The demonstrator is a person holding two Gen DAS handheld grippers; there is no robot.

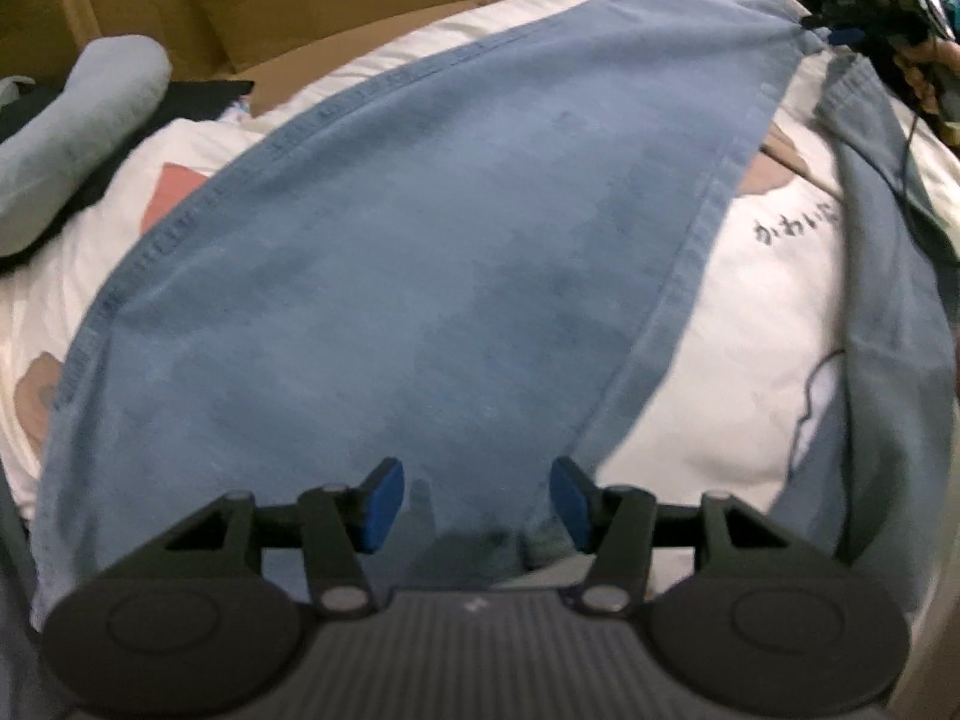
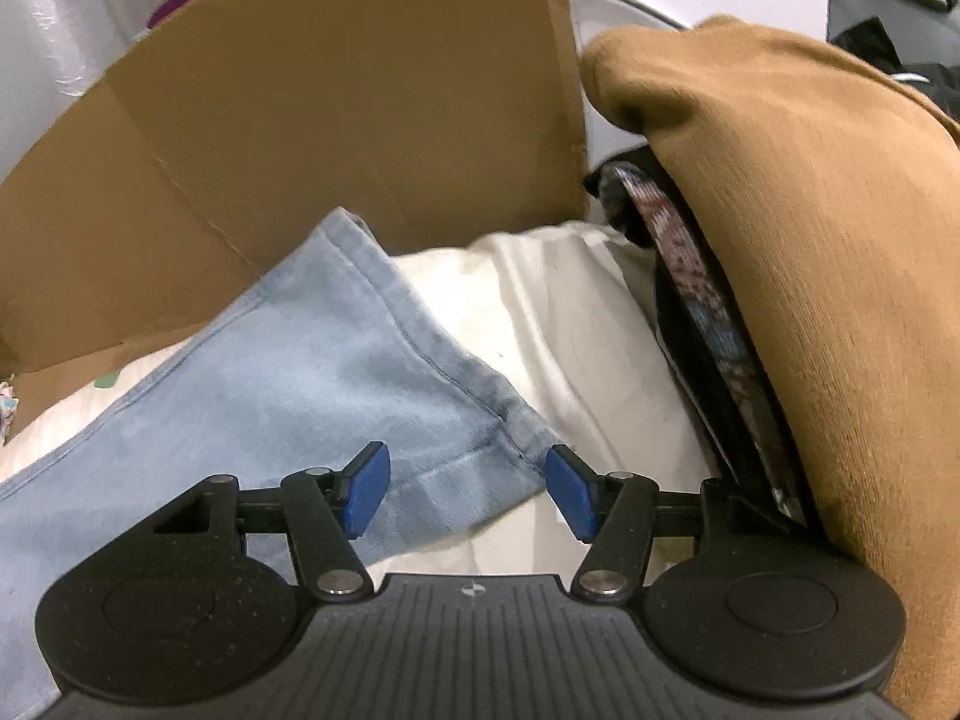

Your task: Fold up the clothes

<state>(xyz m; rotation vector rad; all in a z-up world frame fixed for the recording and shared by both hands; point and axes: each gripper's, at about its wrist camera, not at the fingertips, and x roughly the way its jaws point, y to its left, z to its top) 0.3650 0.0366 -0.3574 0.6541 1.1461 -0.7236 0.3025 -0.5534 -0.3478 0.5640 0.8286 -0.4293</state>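
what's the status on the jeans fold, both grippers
Left gripper open, low over the jeans. Right gripper open at the hem, nothing gripped. Brown garment crowds the right side; cardboard behind.

Jeans [image 1: 420, 252]: light blue denim, darker blue stitched seams, filling the centre of the left view; paler blue at the hem [image 2: 336, 360], lower left of the right view. Sheet [image 1: 750, 348]: cream white, printed with pink and tan patches and dark script at right. Cardboard [image 2: 360, 120]: plain brown, across the top of both views. Pads [image 1: 381, 504]: blue on black linkages. Cloth [image 2: 810, 240], right edge of the right view: mustard brown. Beneath it, a fabric [image 2: 690, 264] speckled red, white and blue on black. Roll [image 1: 78, 138], upper left of the left view: pale grey-blue.
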